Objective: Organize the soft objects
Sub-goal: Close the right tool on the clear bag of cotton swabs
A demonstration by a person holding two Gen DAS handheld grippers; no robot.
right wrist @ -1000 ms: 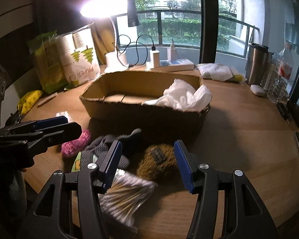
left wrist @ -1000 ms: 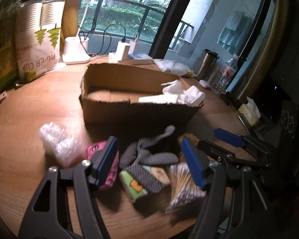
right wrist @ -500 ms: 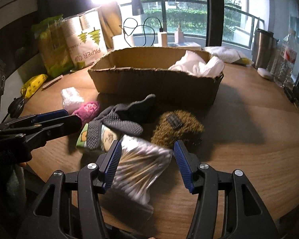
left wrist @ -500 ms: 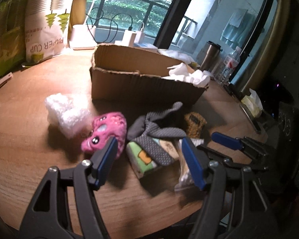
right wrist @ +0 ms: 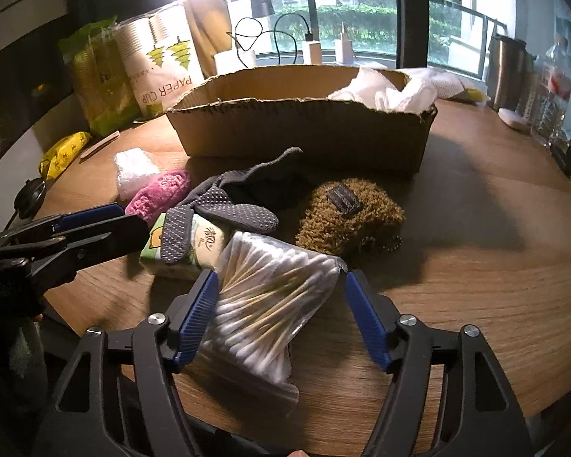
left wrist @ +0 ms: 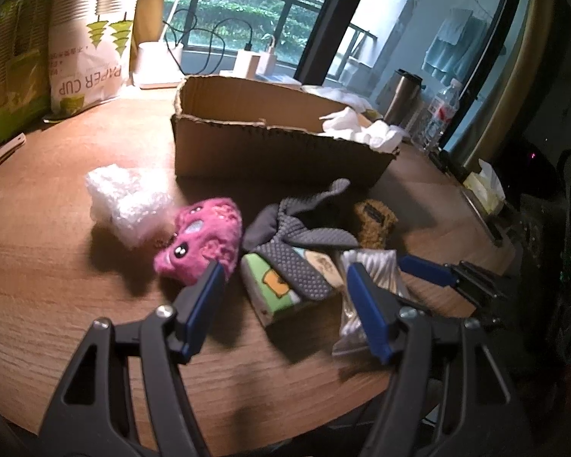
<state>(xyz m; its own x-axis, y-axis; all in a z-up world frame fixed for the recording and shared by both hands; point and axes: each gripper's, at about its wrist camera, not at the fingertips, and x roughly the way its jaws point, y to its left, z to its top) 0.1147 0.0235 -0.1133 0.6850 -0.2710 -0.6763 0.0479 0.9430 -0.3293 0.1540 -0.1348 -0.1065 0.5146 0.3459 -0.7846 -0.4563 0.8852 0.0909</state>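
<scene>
A cardboard box [left wrist: 270, 144] [right wrist: 304, 133] holds white cloth [left wrist: 365, 129] [right wrist: 392, 91] at its right end. In front of it lie a white fluffy ball [left wrist: 122, 198] [right wrist: 133, 169], a pink plush toy [left wrist: 205, 236] [right wrist: 160, 194], a grey dotted glove [left wrist: 300, 243] [right wrist: 224, 209], a green tissue pack [left wrist: 270, 289] [right wrist: 186, 247], a brown fuzzy pouch [left wrist: 373, 221] [right wrist: 346, 217] and a bag of cotton swabs [left wrist: 365, 278] [right wrist: 274, 297]. My left gripper [left wrist: 285, 285] is open, low over the tissue pack. My right gripper [right wrist: 279, 297] is open with the swab bag between its fingers.
A paper cup pack [left wrist: 91, 38] [right wrist: 160, 61], green packs [right wrist: 91, 80], a lamp base and chargers [left wrist: 247, 61] stand behind the box. A steel flask [left wrist: 399, 95] and water bottle [left wrist: 441, 110] are at the right. The round table's edge [left wrist: 247, 430] is close below me.
Both grippers have pulled back from the box toward the table's near edge and sit lower. The swab bag now lies between the right gripper's fingers.
</scene>
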